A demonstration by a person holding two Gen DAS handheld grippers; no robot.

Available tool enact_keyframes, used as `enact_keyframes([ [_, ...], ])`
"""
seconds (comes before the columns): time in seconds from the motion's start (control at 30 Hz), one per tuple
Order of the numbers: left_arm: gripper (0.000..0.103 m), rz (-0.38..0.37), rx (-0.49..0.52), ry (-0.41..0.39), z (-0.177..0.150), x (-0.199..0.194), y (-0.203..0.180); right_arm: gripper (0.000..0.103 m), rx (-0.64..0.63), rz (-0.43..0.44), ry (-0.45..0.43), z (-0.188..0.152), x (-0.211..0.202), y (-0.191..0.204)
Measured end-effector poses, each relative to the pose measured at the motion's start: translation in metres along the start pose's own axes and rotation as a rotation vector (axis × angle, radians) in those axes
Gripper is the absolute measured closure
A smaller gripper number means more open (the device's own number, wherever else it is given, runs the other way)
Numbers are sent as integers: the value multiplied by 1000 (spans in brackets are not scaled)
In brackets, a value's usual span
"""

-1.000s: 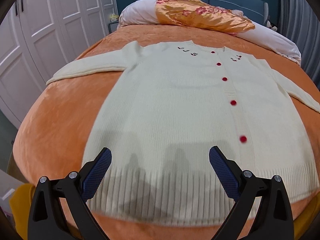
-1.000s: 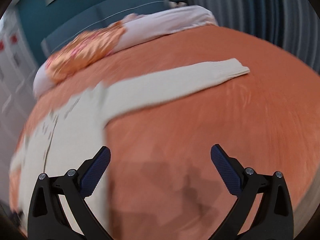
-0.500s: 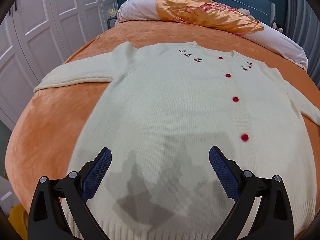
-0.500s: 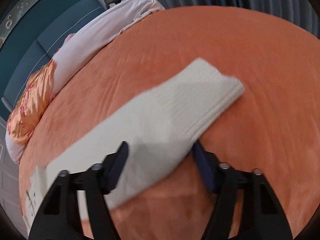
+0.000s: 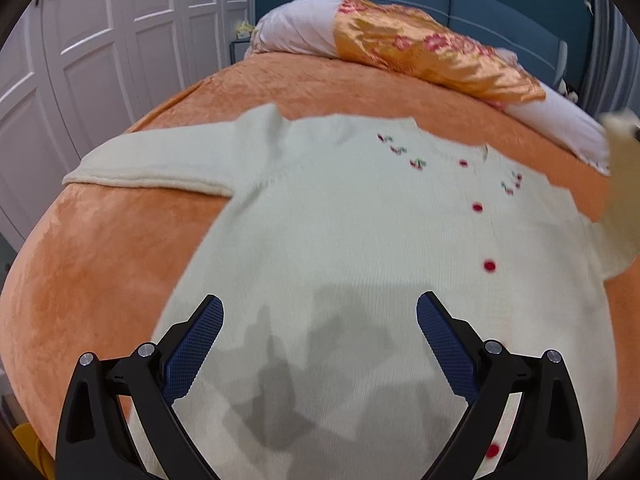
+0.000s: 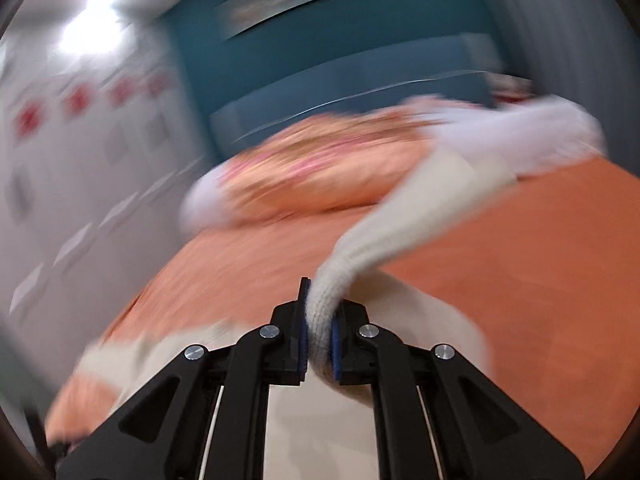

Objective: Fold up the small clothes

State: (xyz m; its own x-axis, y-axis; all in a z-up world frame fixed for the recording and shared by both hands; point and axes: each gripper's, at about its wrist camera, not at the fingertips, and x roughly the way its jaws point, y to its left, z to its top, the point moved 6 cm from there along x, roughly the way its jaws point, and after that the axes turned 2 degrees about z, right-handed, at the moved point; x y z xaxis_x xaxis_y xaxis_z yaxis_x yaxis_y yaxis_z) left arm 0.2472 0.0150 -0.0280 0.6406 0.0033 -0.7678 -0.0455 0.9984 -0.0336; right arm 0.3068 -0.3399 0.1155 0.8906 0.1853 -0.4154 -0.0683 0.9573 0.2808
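Observation:
A cream knitted cardigan with red buttons and small cherry embroidery lies flat, front up, on the orange bedspread. Its left sleeve stretches out to the left. My left gripper is open and empty, hovering over the cardigan's lower body. My right gripper is shut on the cardigan's right sleeve and holds it lifted off the bed; the sleeve trails away up and right. That raised sleeve shows blurred at the right edge of the left wrist view. The right wrist view is heavily motion-blurred.
A white bolster with an orange floral satin cover lies along the head of the bed, against a blue headboard. White wardrobe doors stand along the left side. The bed edge drops off at the left.
My right gripper has closed on the right sleeve and lifted it off the bed, swinging fast. My left gripper has moved further in over the cardigan's body, still open.

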Motion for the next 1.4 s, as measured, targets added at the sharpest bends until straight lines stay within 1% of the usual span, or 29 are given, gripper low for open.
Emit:
enact_keyframes([
  [0.03,8,-13,-16,-2,3,0,2,95,-70,43,52,-15,22,40],
  [0.1,8,-43,-43,1,8,0,4,91,-163,96,176,-57,64,100],
  [0.17,8,-85,-72,22,13,5,5,80,-211,122,321,-109,101,140],
  [0.2,8,-108,-83,38,14,8,6,73,-242,115,386,-138,114,155],
  [0.27,8,-164,-112,76,20,18,6,73,-261,114,425,-169,115,166],
  [0.3,8,-185,-121,86,22,22,6,73,-242,125,428,-172,114,162],
  [0.37,8,-230,-152,105,29,35,6,66,-165,134,404,-171,89,150],
  [0.43,8,-271,-195,127,37,55,6,52,-95,121,368,-163,70,126],
  [0.47,8,-288,-218,141,41,65,6,49,-47,93,344,-158,54,107],
  [0.53,8,-314,-283,190,47,90,5,48,33,48,325,-154,38,74],
  [0.57,8,-344,-326,212,49,100,4,48,83,25,319,-153,30,56],
  [0.63,8,-347,-394,200,60,112,3,48,203,-25,301,-152,11,16],
  [0.67,8,-359,-397,187,66,115,-1,48,241,-37,294,-153,6,2],
  [0.73,9,-380,-379,192,74,120,-11,46,330,-67,276,-158,-3,-25],
  [0.77,13,-382,-372,190,78,122,-15,46,363,-72,269,-159,-1,-34],
  [0.8,21,-387,-360,189,81,123,-19,46,403,-75,255,-159,-4,-44],
  [0.83,27,-400,-341,200,84,127,-26,46,423,-73,248,-162,-4,-51],
  [0.87,42,-404,-326,212,86,130,-32,46,460,-68,238,-163,-3,-58],
  [0.93,56,-359,-287,207,92,133,-35,46,509,-53,224,-166,-1,-66],
  [0.97,78,-348,-266,196,95,132,-37,47,530,-44,216,-166,1,-68],
  [1.0,92,-339,-247,187,100,133,-37,50,545,-43,209,-165,4,-71],
  [1.07,94,-364,-248,148,112,126,-35,60,547,-55,205,-162,4,-79],
  [1.1,94,-372,-251,120,119,120,-33,78,539,-60,202,-157,7,-79],
  [1.13,94,-371,-251,76,128,110,-29,90,532,-58,196,-155,7,-76],
  [1.2,95,-385,-262,10,139,93,-23,90,518,-18,144,-143,5,-67],
  [1.23,95,-377,-264,-27,142,84,-18,91,490,-10,122,-137,2,-61],
  [1.27,95,-361,-260,-48,143,80,-13,91,447,-8,114,-133,1,-53],
  [1.3,95,-335,-248,-54,141,83,-10,91,420,-18,130,-136,5,-50],
  [1.4,95,-240,-203,68,111,128,-9,91,384,-112,283,-169,31,-59],
])
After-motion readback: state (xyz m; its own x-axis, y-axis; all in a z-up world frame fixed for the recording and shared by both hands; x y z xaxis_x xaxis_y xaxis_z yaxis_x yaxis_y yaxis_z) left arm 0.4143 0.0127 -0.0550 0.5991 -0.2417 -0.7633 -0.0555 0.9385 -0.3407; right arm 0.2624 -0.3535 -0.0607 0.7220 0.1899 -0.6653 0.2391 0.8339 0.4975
